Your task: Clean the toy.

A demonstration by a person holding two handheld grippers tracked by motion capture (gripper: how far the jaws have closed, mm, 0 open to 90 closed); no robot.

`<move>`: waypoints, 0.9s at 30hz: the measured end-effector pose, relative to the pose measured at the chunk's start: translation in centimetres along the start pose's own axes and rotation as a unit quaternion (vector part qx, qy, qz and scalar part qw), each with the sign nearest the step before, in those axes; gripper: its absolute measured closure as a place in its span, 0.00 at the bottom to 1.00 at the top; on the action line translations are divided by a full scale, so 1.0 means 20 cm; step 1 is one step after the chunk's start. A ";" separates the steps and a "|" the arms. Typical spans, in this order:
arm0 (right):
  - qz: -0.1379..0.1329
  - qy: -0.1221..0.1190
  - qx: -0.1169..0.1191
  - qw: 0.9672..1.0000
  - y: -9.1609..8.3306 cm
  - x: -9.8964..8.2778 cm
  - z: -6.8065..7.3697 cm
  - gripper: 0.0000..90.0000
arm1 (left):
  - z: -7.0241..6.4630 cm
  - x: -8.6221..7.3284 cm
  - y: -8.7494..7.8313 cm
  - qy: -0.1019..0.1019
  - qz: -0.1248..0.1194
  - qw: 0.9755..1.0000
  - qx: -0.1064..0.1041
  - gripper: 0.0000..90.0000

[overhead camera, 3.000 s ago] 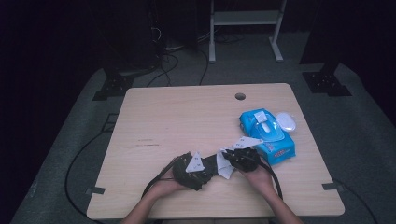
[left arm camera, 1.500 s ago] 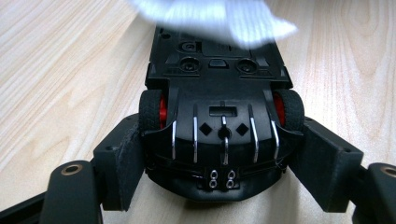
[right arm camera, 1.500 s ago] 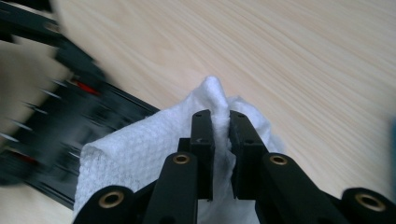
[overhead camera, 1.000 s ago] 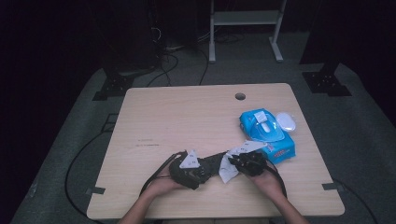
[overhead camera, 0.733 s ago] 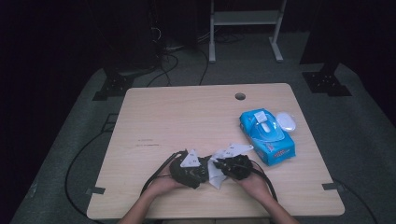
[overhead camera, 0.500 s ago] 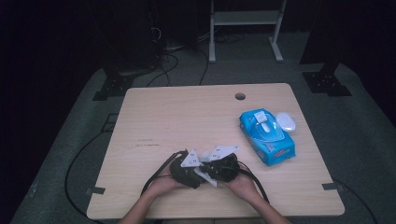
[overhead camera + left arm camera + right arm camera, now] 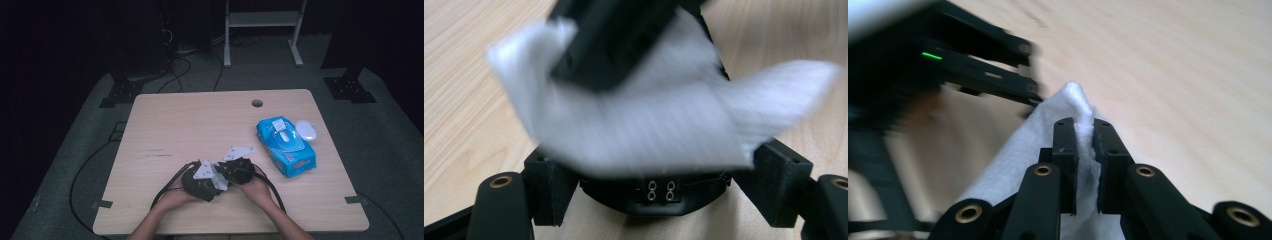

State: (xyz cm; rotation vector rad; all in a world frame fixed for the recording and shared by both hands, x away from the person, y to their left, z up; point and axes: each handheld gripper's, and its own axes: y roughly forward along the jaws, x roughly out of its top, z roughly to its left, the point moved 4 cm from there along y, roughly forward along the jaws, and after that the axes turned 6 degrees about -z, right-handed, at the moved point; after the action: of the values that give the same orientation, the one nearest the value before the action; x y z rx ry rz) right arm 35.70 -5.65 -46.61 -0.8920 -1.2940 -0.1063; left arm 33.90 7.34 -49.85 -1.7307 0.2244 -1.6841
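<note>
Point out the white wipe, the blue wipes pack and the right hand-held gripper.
Wipe (image 7: 1013, 150), right gripper view, its sheet left of the jaws.
Pack (image 7: 290, 150), high view, its blue top.
Right hand-held gripper (image 7: 1084, 131), right gripper view, between the fingertips.

Both hands sit close together at the near table edge; the right gripper (image 7: 1084, 150) has its jaws pinched nearly together; the left gripper (image 7: 200, 182) lies alongside, jaws parted.
</note>
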 end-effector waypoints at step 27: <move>0.007 -0.005 0.028 1.000 -0.13 -0.12 0.00 0.91 | 0.00 0.00 -0.02 0.003 0.003 1.000 -0.007 0.27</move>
State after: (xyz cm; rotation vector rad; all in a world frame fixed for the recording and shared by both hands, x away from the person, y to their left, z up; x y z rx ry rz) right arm 33.45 -8.38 -47.41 -0.8539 -1.2929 -0.0538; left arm 33.68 7.69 -49.67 -1.7332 0.2440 -1.6861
